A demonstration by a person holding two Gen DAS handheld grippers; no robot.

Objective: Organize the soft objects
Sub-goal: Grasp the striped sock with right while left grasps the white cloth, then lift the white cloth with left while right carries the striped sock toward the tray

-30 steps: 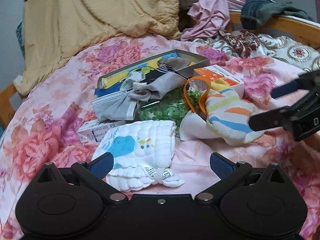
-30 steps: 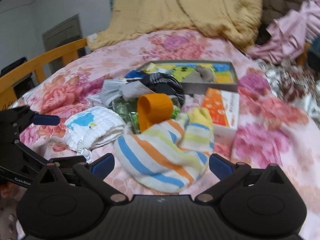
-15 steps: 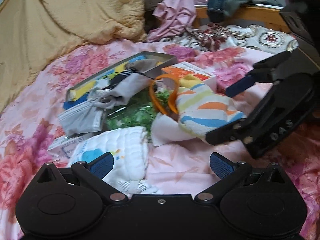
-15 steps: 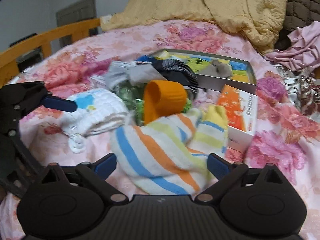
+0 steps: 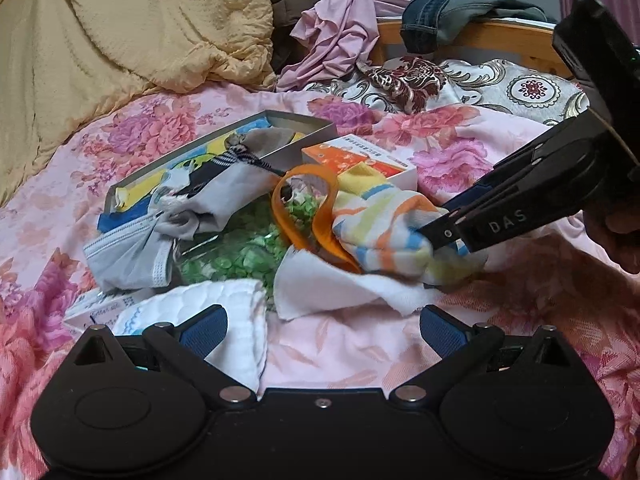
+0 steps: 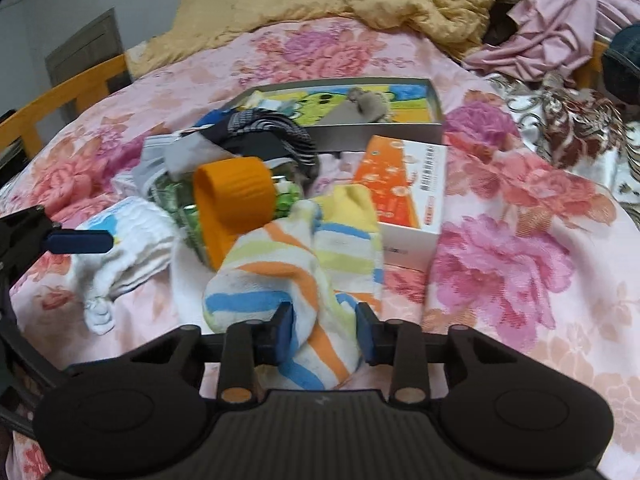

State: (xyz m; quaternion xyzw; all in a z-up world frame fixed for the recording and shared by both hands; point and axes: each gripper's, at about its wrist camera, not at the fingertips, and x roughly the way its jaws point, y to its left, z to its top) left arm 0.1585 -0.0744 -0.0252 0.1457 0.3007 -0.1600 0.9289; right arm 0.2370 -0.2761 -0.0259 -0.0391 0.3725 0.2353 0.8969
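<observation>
A striped sock (image 5: 384, 216) (image 6: 280, 264) lies on the flowered bedspread beside an orange band (image 5: 320, 216). My right gripper (image 6: 325, 332) (image 5: 440, 220) is closing, and the sock's near end is bunched between its blue pads, which press on it. My left gripper (image 5: 322, 330) stands open and holds nothing. A white quilted cloth (image 5: 192, 308) (image 6: 136, 232) lies under its left finger, and one of its pads (image 6: 80, 241) shows over that cloth. A flat white cloth (image 5: 332, 284) lies partly beneath the sock.
Behind the sock are a grey garment (image 5: 128, 248), a bag of green pieces (image 5: 240, 248), an open tin box (image 5: 304, 128) holding small clothes, and an orange carton (image 5: 360, 160). A yellow blanket (image 5: 140, 32), pink clothes and a wooden bed rail (image 5: 500, 36) line the back.
The right gripper came down over the sock's near end and its jaws went from wide to pinched on it. The left gripper drifted, so the quilted cloth now sits at its left finger.
</observation>
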